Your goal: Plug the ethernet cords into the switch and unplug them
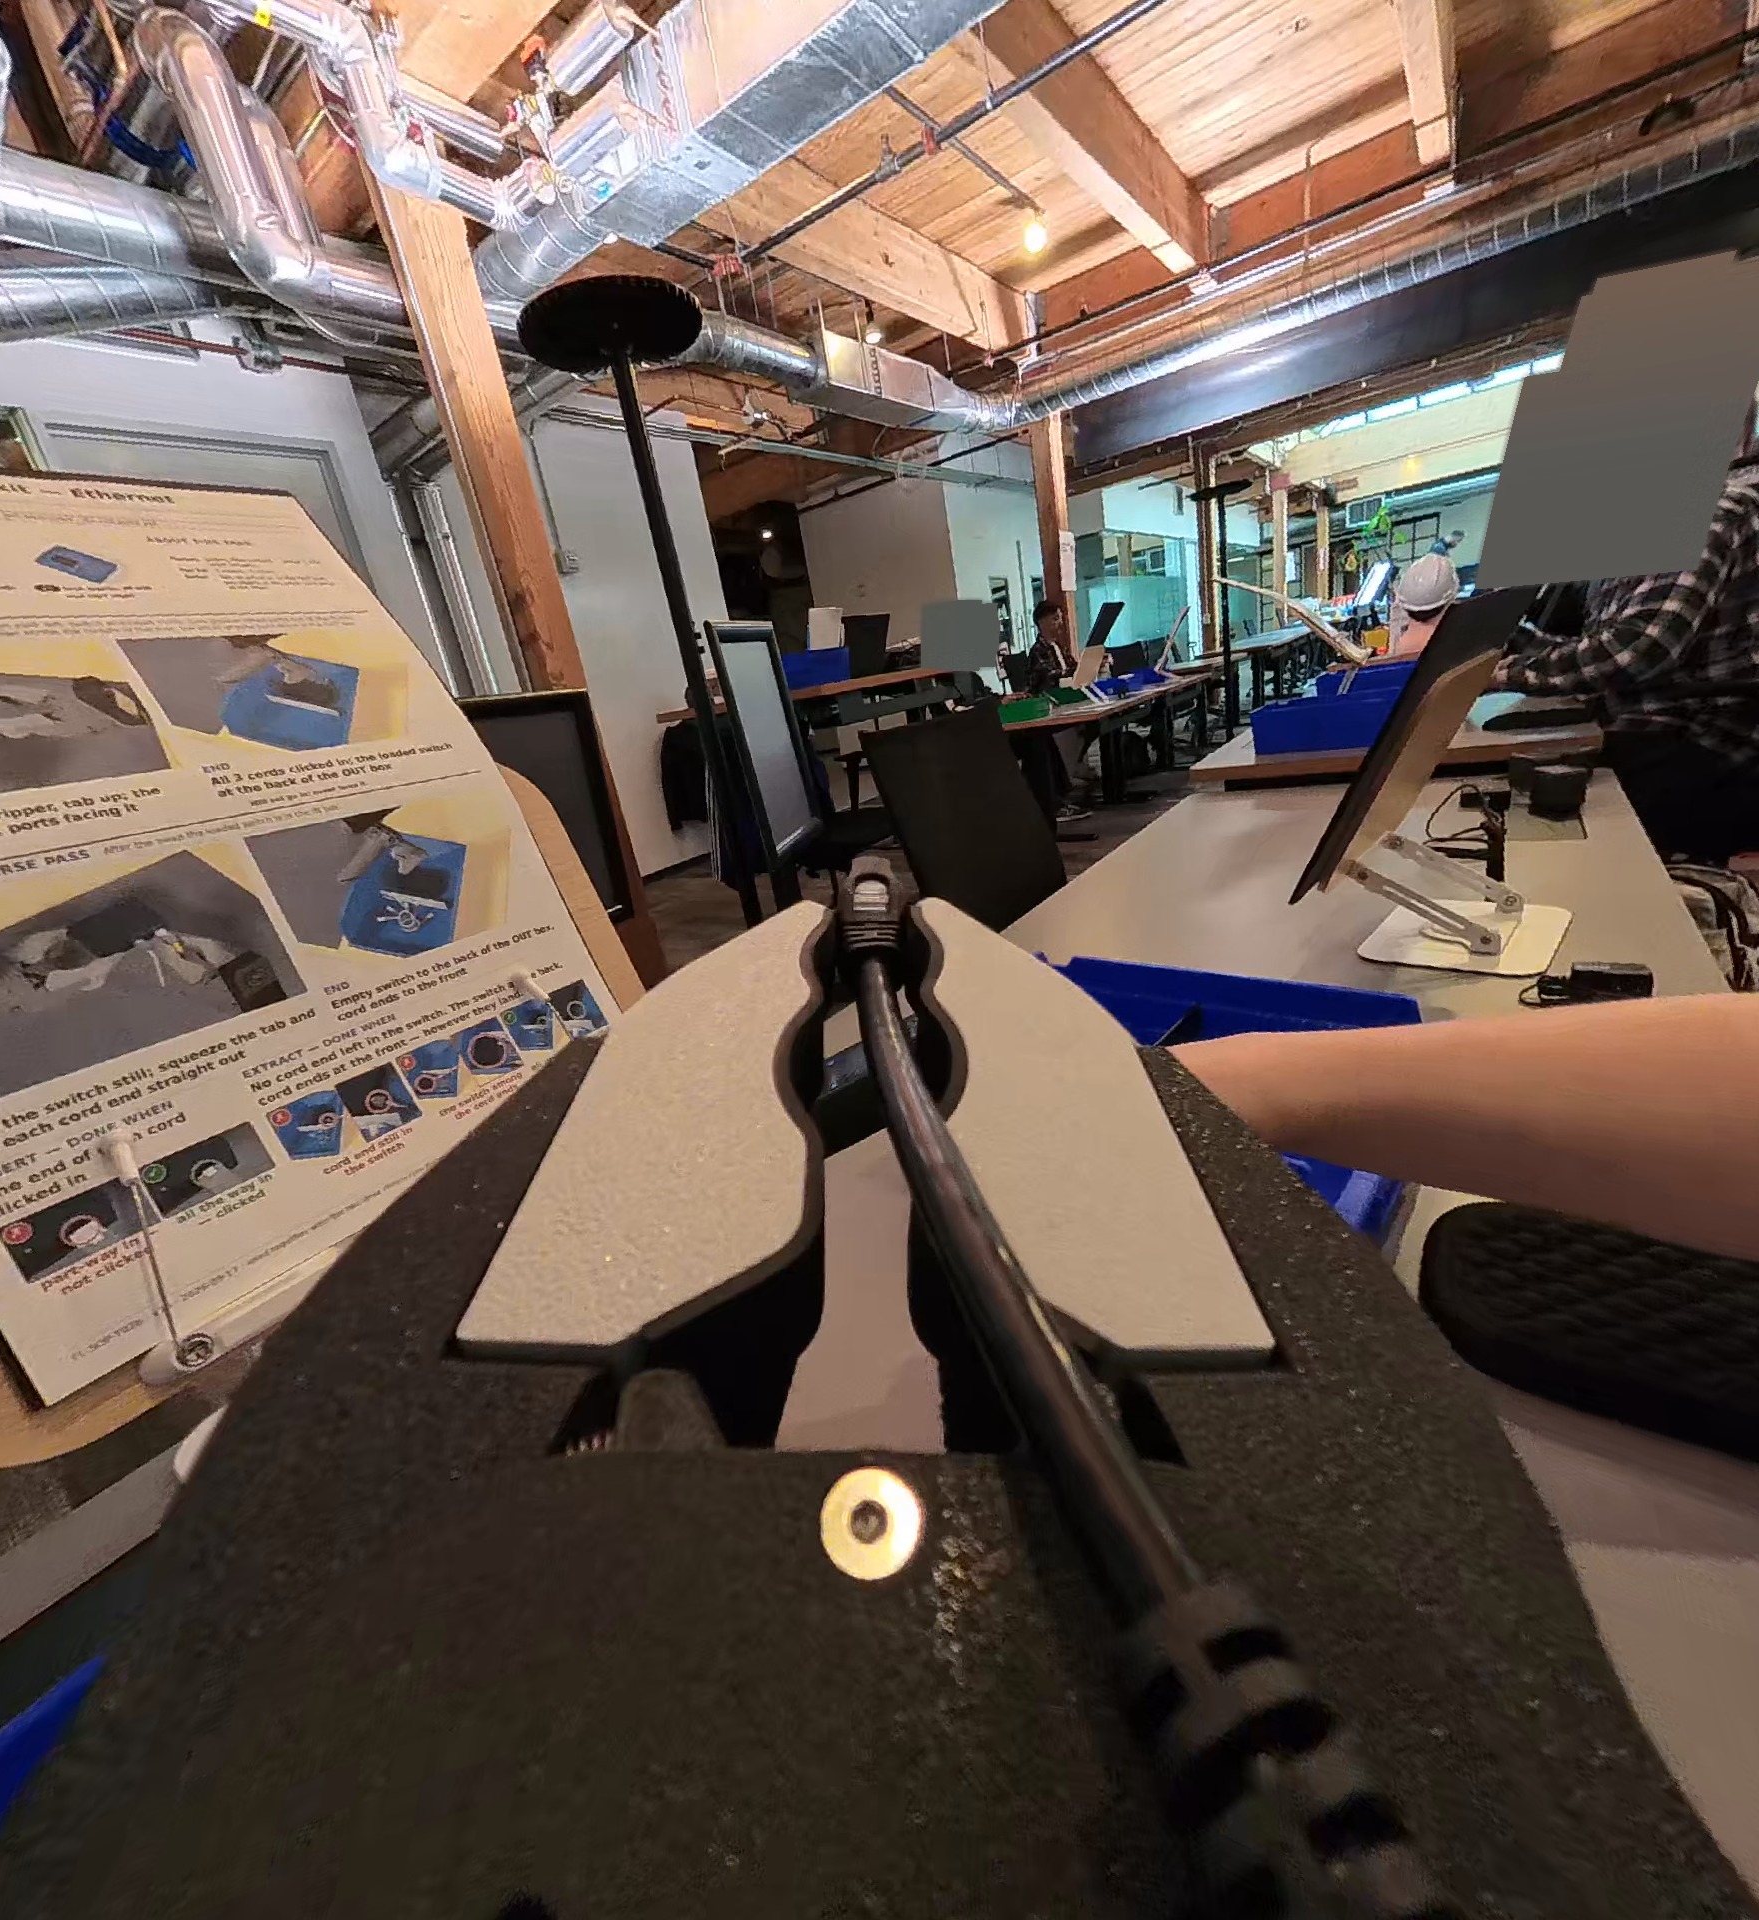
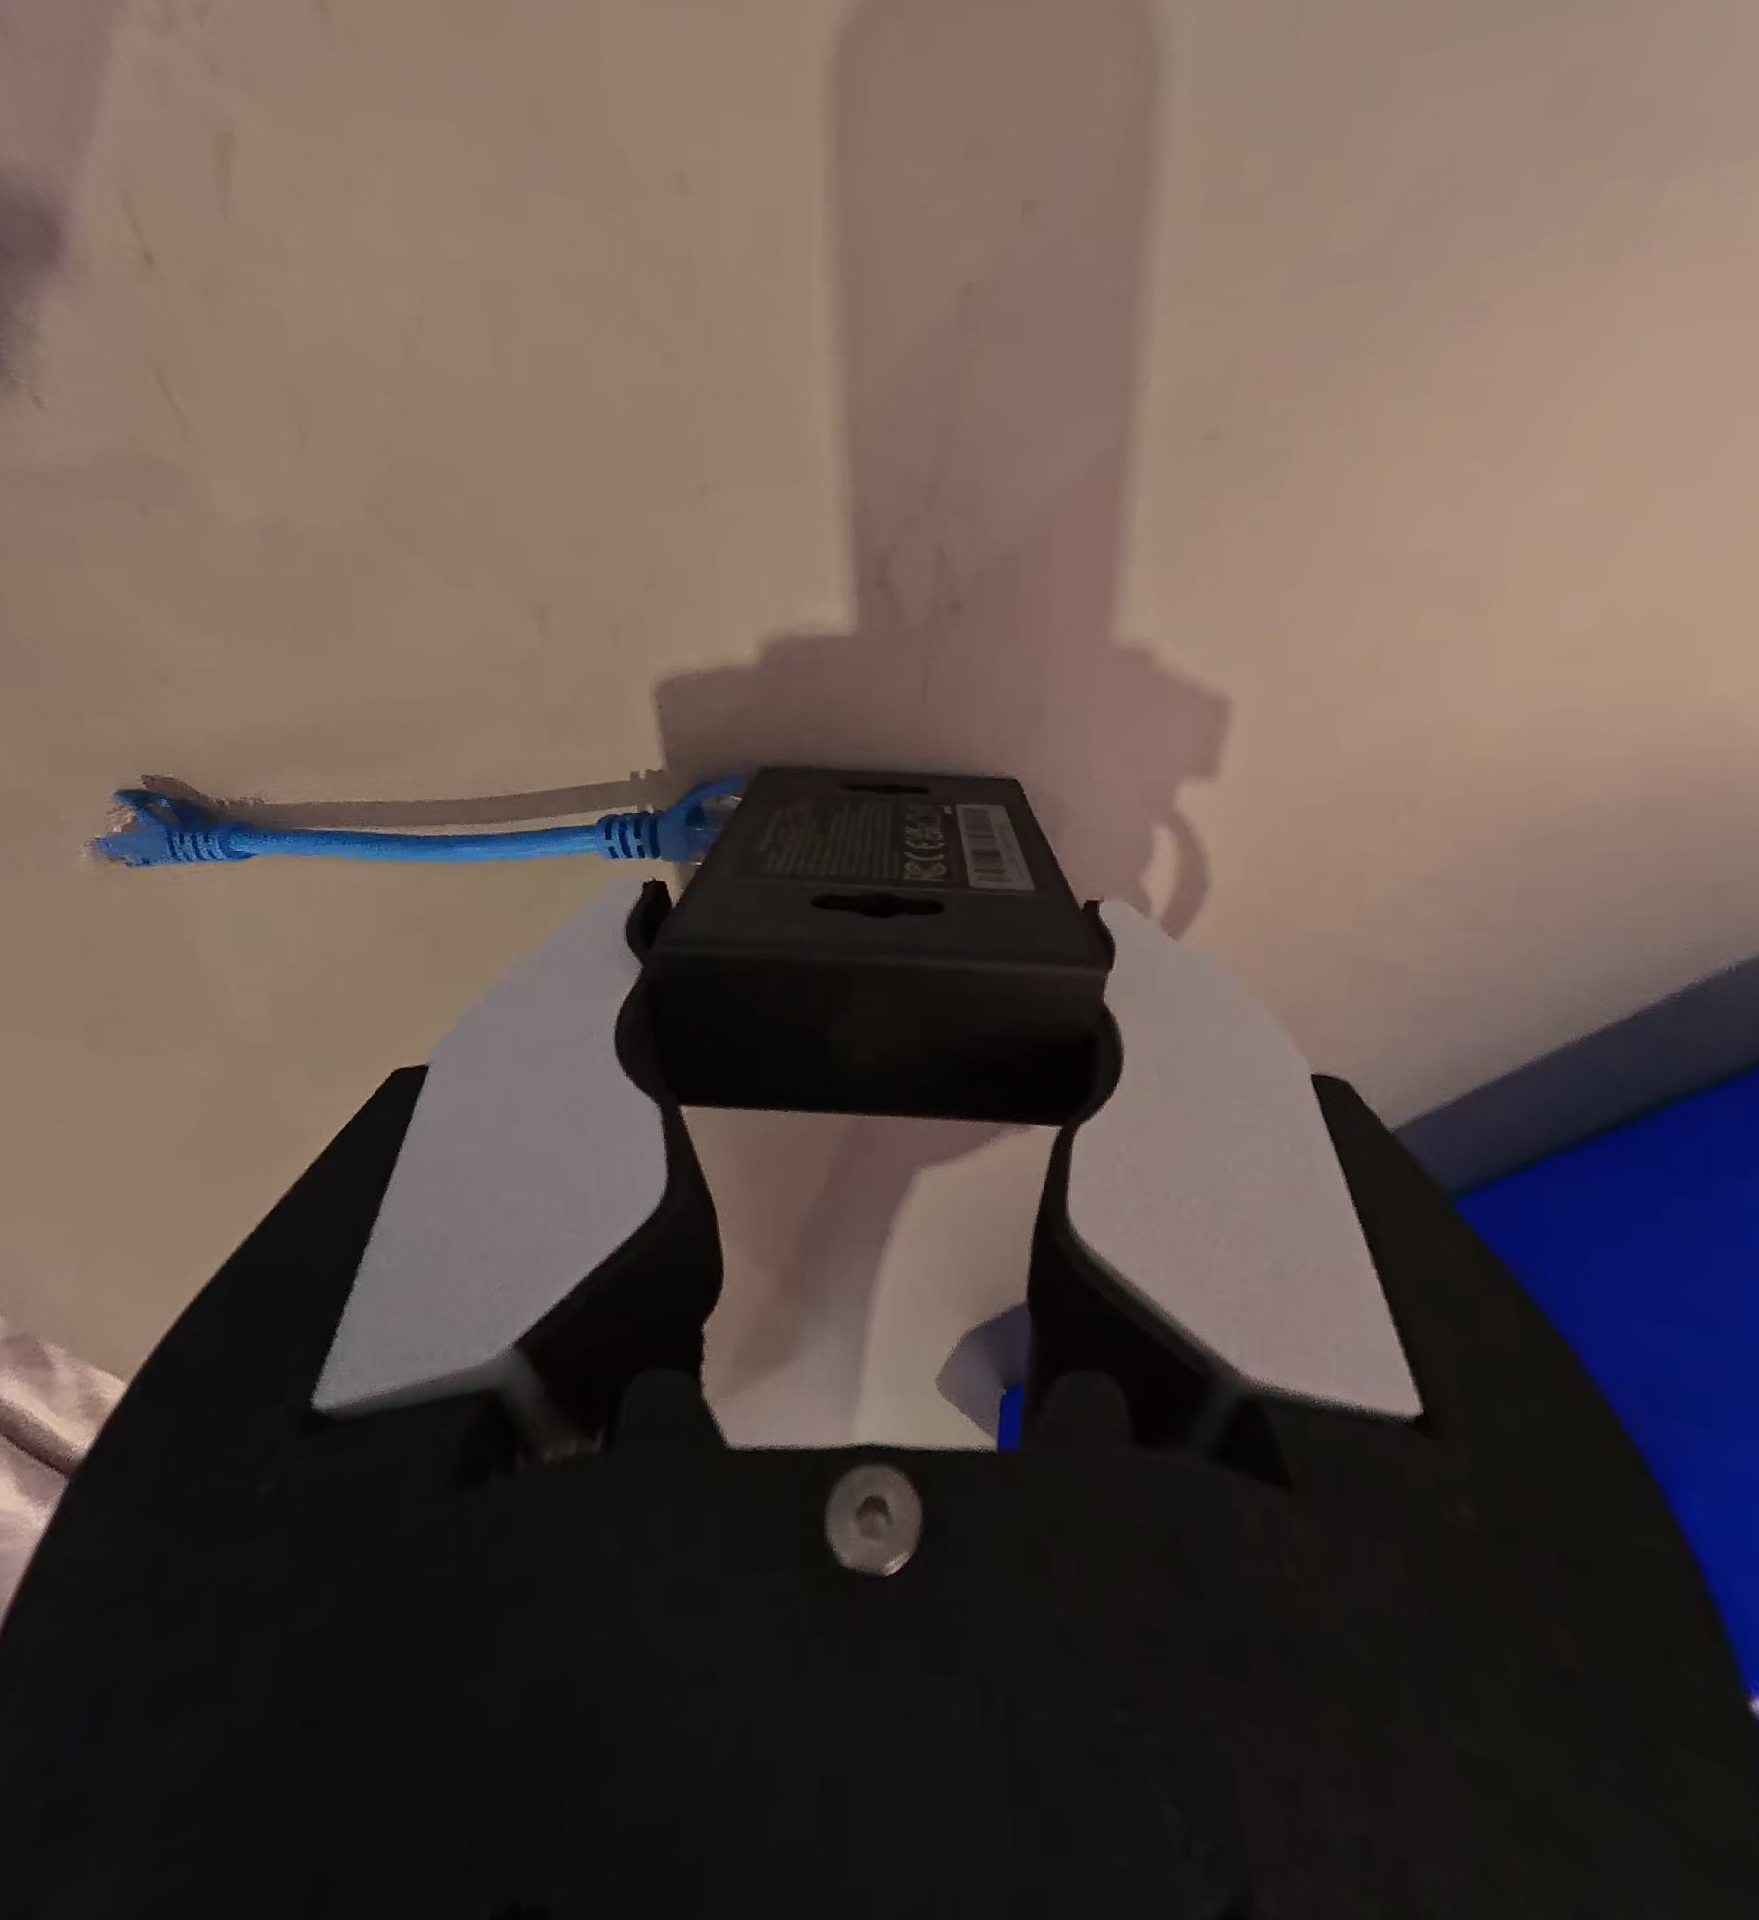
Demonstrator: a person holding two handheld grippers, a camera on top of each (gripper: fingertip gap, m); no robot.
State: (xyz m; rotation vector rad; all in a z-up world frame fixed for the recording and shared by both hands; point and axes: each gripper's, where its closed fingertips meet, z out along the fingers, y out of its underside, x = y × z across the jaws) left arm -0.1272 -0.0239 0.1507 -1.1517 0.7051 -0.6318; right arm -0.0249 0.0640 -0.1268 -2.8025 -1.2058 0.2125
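Observation:
In the left wrist view my left gripper [image 1: 867,920] is shut on a black ethernet cord [image 1: 958,1174]. Its plug [image 1: 867,885] sticks out past the fingertips, raised in the air. The cord's other end [image 1: 1228,1704] trails back over the gripper body. In the right wrist view my right gripper [image 2: 870,914] is shut on the black switch [image 2: 870,883], held underside up above the beige table [image 2: 439,416]. A short blue ethernet cord [image 2: 407,842] has one plug in the switch's left side. Its free end [image 2: 153,840] hangs out to the left.
An instruction sheet on a wooden stand [image 1: 179,883] is at the left. A blue bin [image 1: 1228,1013] sits ahead; a person's forearm [image 1: 1509,1122] reaches across it. A blue bin [image 2: 1664,1299] shows at the right. Other people sit at desks behind. The tips of one gripper are about 30 cm away from the tips of the other.

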